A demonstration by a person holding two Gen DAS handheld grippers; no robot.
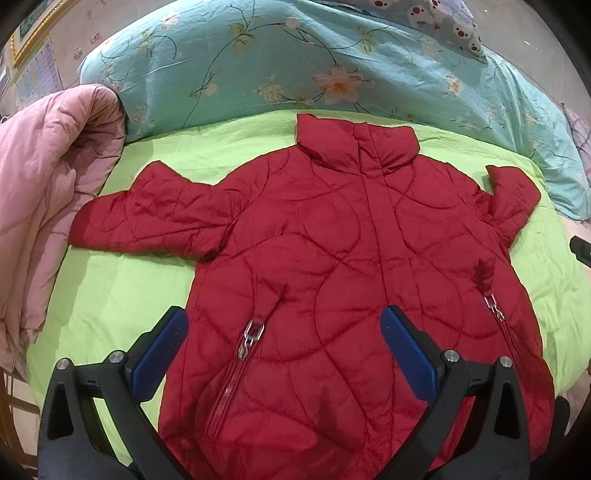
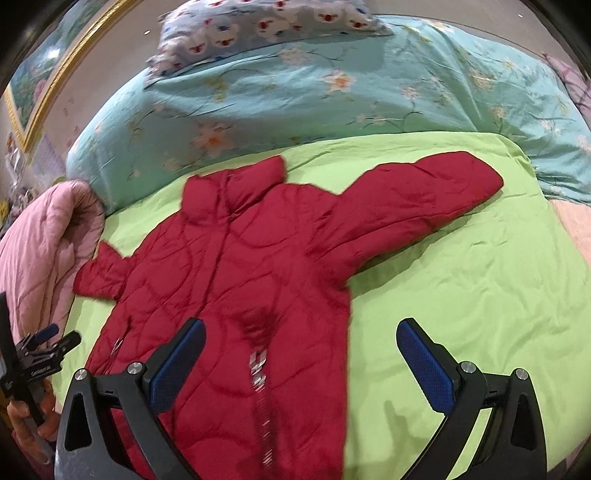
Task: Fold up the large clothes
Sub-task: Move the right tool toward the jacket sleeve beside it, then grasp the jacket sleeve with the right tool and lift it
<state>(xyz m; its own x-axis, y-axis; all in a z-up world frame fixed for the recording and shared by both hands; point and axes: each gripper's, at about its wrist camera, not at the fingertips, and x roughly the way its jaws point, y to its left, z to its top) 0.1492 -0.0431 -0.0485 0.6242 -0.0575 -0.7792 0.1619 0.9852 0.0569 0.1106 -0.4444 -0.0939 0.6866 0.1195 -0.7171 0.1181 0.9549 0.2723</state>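
Observation:
A red quilted jacket (image 1: 332, 258) lies flat and front side up on a lime green sheet (image 1: 110, 295), collar toward the far side, both sleeves spread out. My left gripper (image 1: 284, 332) is open and empty, hovering above the jacket's lower left part near a pocket zipper (image 1: 251, 338). In the right wrist view the jacket (image 2: 240, 277) fills the left half, with its right sleeve (image 2: 417, 199) stretched out. My right gripper (image 2: 301, 347) is open and empty above the jacket's lower right edge. The left gripper (image 2: 51, 343) shows at the far left, in a hand.
A teal floral duvet (image 1: 295, 62) is piled along the far side of the bed, with a patterned pillow (image 2: 258, 26) on top. A pink quilt (image 1: 48, 184) is bunched at the left edge. Green sheet (image 2: 480, 277) lies to the jacket's right.

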